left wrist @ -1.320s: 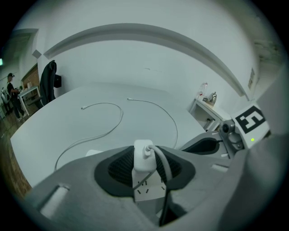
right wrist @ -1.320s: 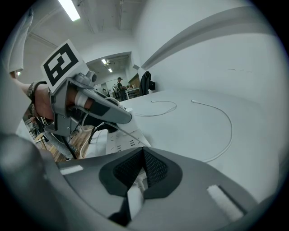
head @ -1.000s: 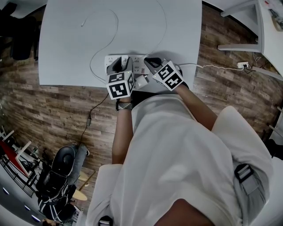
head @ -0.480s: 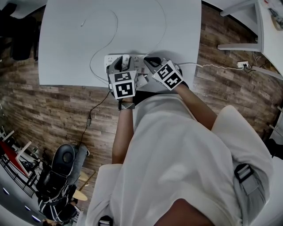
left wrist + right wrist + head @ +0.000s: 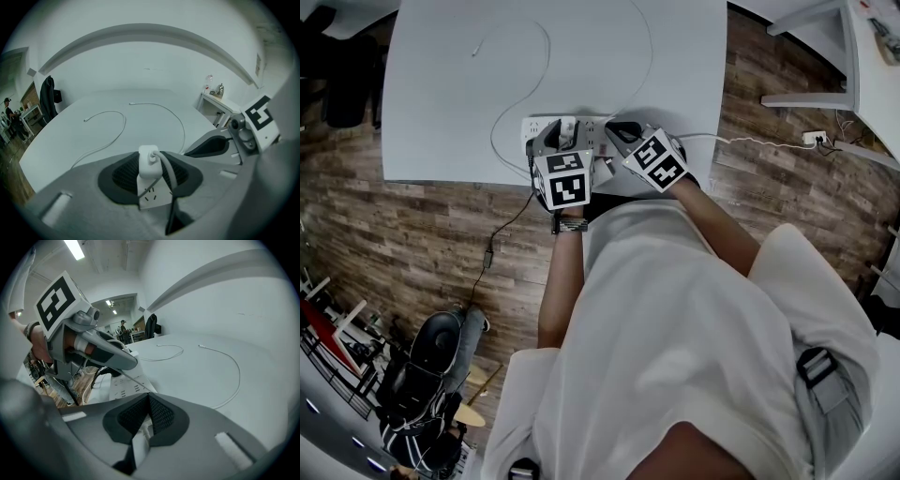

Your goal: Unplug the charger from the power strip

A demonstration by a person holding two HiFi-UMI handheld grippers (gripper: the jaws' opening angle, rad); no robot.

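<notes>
the charger (image 5: pixel 149 161) is a small white cube with rounded corners, standing upright and plugged into the power strip (image 5: pixel 152 198). it's sitting between the pads of the left hand-held gripper (image 5: pixel 150 165), which are pressing on its two sides. its white cable is coming out of the top face and bending down toward the camera. the power strip is a long white bar lying flat by the near edge of the counter (image 5: pixel 441 94), sockets facing up. the charger is sitting in from its left end.
</notes>
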